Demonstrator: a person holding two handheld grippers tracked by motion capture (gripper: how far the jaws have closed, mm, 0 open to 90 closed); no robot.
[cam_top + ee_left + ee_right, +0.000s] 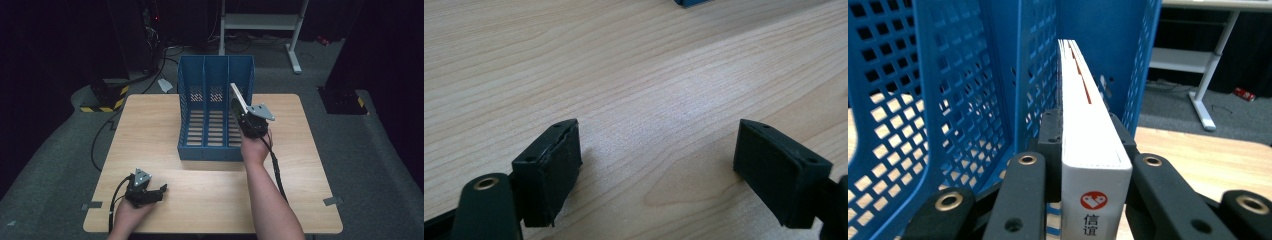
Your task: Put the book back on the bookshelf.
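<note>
— Squeezing tight, the right gripper (1093,165) jaws hold a white book (1088,125) at the blue rack's (216,107) right slot.
— It might bump the wall and slip! The left gripper (161,190) rests wide apart on the table (210,200)

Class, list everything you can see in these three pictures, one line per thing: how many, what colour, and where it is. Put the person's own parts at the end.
Blue plastic three-slot file rack: one, blue, at the far middle of the table, open side toward the person.
White thin book with a red logo on its spine: one, white, gripped at the rack's right-hand slot.
Light wooden table: one, pale wood, centre of the high view.
White metal stand: one, white, on the grey floor behind the table.
Right tool: one, black, raised at the rack, clamped on the book.
Left tool: one, black, low over the table's near left, jaws apart.
Forearms: two, entering from the bottom.
</note>
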